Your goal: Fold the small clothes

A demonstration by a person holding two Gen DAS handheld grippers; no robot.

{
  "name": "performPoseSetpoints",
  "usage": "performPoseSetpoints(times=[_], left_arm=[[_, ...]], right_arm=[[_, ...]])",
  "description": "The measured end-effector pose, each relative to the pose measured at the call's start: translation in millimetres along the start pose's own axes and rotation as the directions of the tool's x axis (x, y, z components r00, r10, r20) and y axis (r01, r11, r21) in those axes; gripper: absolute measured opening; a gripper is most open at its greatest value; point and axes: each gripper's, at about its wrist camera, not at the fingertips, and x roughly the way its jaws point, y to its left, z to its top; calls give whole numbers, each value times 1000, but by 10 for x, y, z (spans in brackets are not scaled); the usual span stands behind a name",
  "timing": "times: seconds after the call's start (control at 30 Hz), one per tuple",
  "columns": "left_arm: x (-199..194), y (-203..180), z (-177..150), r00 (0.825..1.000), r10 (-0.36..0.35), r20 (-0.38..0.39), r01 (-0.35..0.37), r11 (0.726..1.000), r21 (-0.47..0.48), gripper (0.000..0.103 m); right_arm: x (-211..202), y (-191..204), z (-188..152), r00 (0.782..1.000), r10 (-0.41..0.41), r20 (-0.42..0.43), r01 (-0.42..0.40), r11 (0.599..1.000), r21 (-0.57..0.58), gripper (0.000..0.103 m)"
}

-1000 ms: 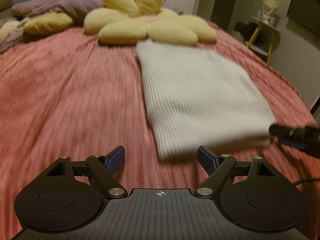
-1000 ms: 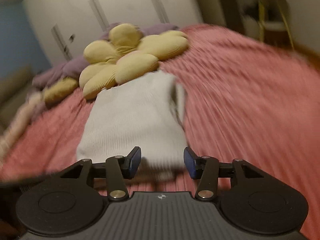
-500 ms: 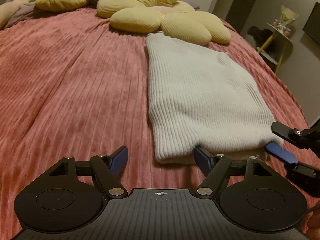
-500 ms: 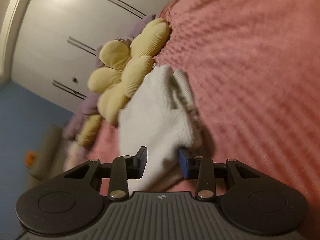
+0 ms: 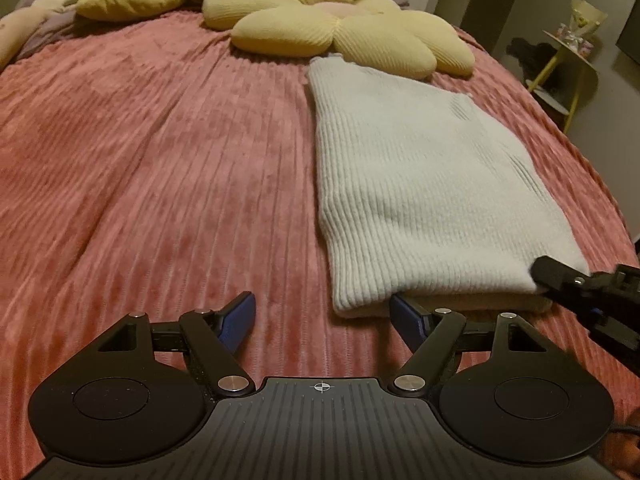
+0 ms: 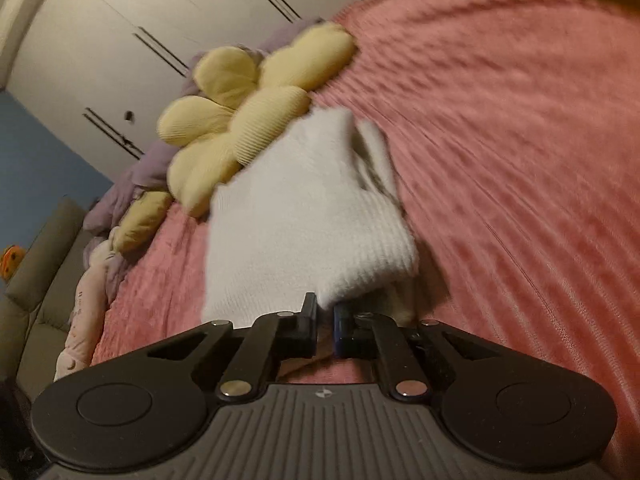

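My left gripper is spread wide, low over the pink bedspread. The folded white sweater lies just ahead and to its right, and my right-hand finger sits at the sweater's near edge, seemingly tucked under the fold; the other finger is over bare bedspread. Further right along that same near edge I see my right gripper at the sweater's corner.

From the right wrist, my right gripper is pinched nearly closed on the near corner of the sweater, with white knit bunched between and just above the fingers. This view is blurred, so I cannot tell how much cloth is caught. Beyond the sweater, touching its far end, lies a yellow flower cushion.
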Motion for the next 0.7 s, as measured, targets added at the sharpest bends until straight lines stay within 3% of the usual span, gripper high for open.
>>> performPoseSetpoints(times=[0.07,0.1,0.17,0.23,0.37,0.5,0.63,0.7], left_arm=[[-5,8,9,1000,10,3,-10,1000,8,81],[5,14,12,1000,8,-1,-8,1000,11,81],[24,30,7,1000,23,-15,-23,1000,12,82],[-16,58,-3,1000,26,-13,-26,999,23,81],[-191,169,49,998,49,44,-50,998,29,83],[-200,161,276,995,34,96,-34,999,6,86],[56,29,534,996,-51,71,51,999,3,86],[211,20,618,996,-71,48,73,997,-20,86]], right_arm=[[-74,13,-30,1000,30,8,-30,1000,2,6],[-78,17,-60,1000,9,5,-8,1000,-23,6],[31,30,-133,991,-131,-12,128,984,-120,4],[100,-9,-199,981,-189,-30,180,965,-191,0],[-142,-44,-78,987,-162,9,161,973,-163,5],[-375,-8,151,980,-161,119,179,969,-169,10],[-56,316,313,983,-143,112,173,930,-324,13],[120,464,335,984,-138,116,174,893,-414,22]])
